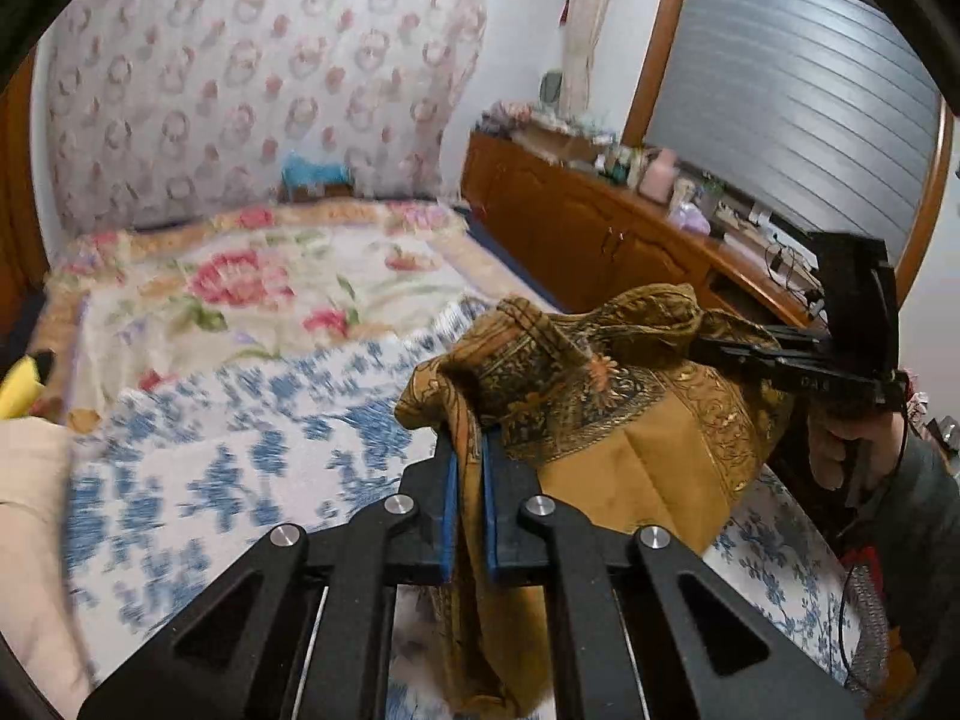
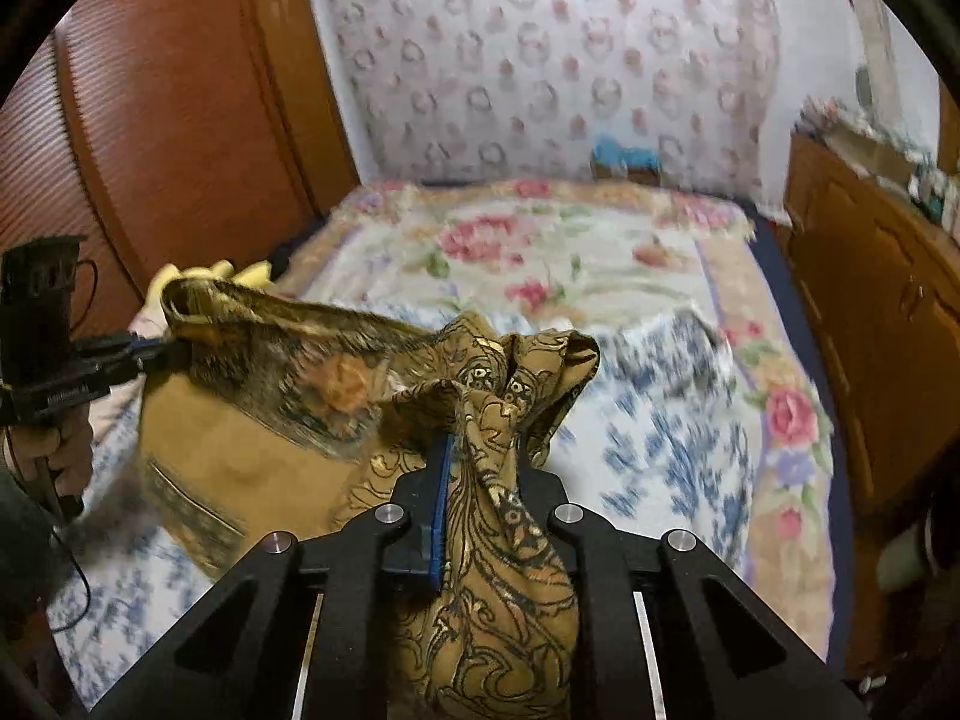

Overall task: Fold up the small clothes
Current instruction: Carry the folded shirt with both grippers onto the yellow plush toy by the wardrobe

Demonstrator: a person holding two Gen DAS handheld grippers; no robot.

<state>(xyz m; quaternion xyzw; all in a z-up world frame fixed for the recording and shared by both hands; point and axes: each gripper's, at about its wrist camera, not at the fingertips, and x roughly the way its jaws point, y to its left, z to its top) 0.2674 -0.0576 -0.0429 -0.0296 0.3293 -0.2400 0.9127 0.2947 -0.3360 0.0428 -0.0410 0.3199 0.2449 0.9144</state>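
Two tools grip one ochre patterned cloth (image 1: 606, 396), held in the air above the bed (image 1: 252, 456). Left tool (image 1: 470, 450): blue pads clamped narrow on a bunched edge, fabric trailing down between them. Right tool (image 2: 474, 444): closed on another gathered edge, the cloth hiding one pad. The span between sags, plain mustard side showing. Blue-and-white floral sheet (image 2: 660, 450) lies below; background blurred.

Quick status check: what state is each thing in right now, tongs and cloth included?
Left tongs: shut on the scarf's edge.
Right tongs: shut on the scarf's other edge.
Scarf: lifted, bunched, hanging between both tongs above the bed, not folded.
Blue floral sheet: spread on the bed.
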